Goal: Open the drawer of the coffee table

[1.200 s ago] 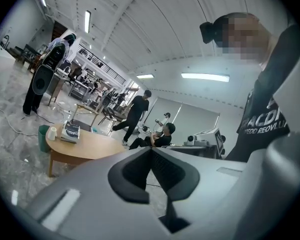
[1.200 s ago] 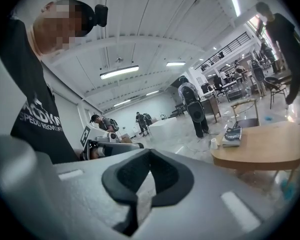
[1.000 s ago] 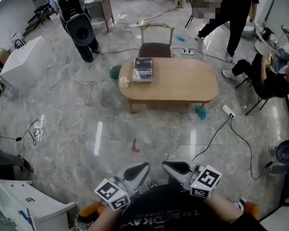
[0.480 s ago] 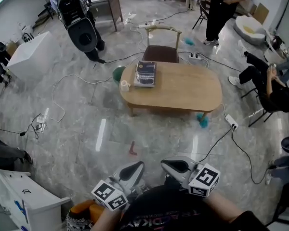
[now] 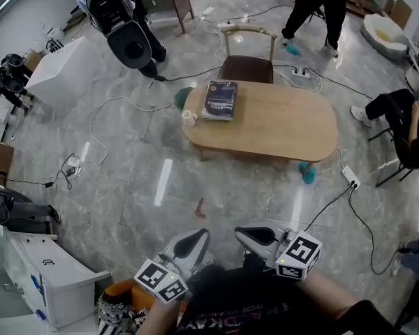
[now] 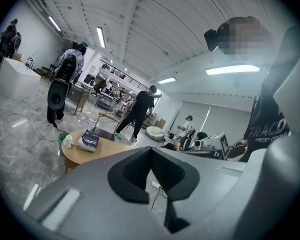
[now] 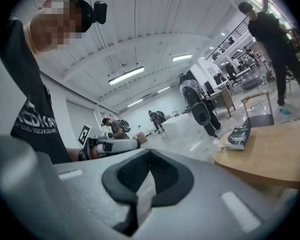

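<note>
The oval wooden coffee table (image 5: 279, 128) stands on the marble floor well ahead of me, and no drawer front shows from this side. A dark book (image 5: 221, 100) and a white cup (image 5: 189, 118) rest on its left end. My left gripper (image 5: 197, 238) and right gripper (image 5: 246, 233) are held close to my body, far short of the table, both shut and empty. In the left gripper view the shut gripper (image 6: 151, 150) points past the table (image 6: 102, 150). The right gripper (image 7: 149, 154) has the table (image 7: 275, 151) at its right.
A wooden chair (image 5: 246, 65) stands behind the table. Cables and a power strip (image 5: 350, 177) trail over the floor, with a teal object (image 5: 307, 174) by a table leg. A white cabinet (image 5: 45, 274) is at the lower left. A seated person (image 5: 405, 128) is at the right.
The head view has shifted, so the table now sits a little further right and lower. The walking person at the back has moved off. Both grippers stay shut near my body.
</note>
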A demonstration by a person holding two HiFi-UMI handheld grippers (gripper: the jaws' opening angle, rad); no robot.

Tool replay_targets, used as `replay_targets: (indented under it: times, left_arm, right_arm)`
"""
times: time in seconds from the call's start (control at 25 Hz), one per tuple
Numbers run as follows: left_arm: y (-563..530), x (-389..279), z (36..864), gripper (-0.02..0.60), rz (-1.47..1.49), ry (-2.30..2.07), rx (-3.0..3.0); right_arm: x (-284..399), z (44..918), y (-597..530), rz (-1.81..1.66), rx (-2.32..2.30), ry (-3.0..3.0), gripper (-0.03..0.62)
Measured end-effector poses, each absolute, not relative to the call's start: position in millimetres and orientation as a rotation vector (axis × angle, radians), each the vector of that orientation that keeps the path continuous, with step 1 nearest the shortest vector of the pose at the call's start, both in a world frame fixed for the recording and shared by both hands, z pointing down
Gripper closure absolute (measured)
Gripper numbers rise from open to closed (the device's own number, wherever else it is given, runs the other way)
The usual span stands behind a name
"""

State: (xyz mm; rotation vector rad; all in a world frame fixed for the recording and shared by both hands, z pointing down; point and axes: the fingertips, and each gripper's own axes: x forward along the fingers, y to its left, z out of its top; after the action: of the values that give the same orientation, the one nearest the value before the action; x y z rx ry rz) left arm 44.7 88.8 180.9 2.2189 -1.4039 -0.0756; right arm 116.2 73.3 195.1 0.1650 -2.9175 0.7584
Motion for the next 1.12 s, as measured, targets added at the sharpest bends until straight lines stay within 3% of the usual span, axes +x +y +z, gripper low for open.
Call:
replay_targets:
  times: [0.48, 1.12]
  left_arm:
    - [68, 20, 156, 0.574, -0.074, -1.455, 2.216]
    - [76, -102, 173, 0.574, -0.078, -1.188, 2.359]
  right_arm:
    - [112, 171, 41, 0.744, 0.213, -2.95, 0.592]
    - [20, 163, 59, 0.671, 0.7, -2.937, 0.592]
